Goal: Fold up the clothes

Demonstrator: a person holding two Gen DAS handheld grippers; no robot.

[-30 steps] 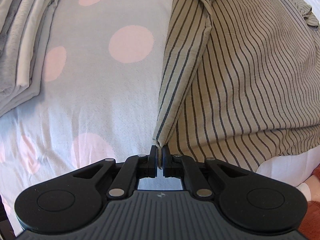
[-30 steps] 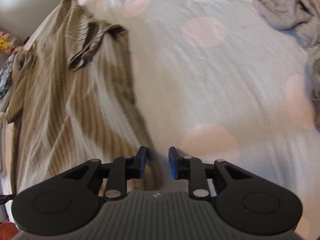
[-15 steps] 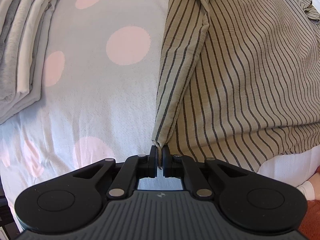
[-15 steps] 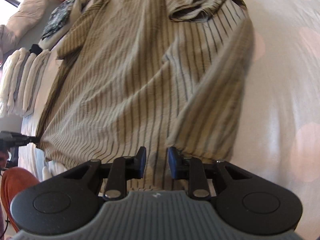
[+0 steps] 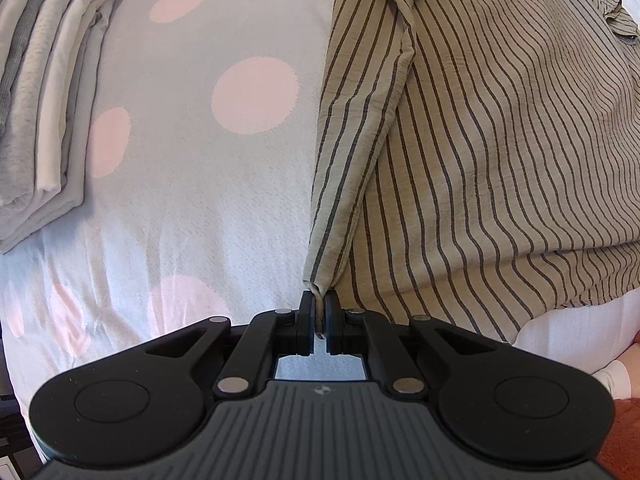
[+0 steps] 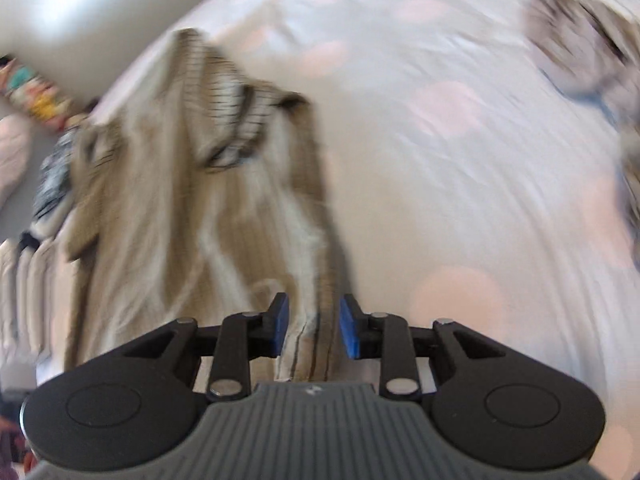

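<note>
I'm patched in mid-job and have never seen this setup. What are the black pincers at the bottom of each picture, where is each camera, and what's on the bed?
No robot arm here: a person holds a two-finger gripper in each hand, with a fisheye camera on each looking along its fingers. The left view looks straight down: the left gripper is shut on a corner of the striped shirt, which is spread on the polka-dot bedcover beside a stack of folded clothes. The right view is blurred: the right gripper is open, its jaws just widening, with the shirt's edge between them but not pinched. Crumpled clothes lie farther off.

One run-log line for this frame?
left gripper: shut on striped shirt corner | right gripper: open, jaws just widened, shirt hem between, unclamped
</note>
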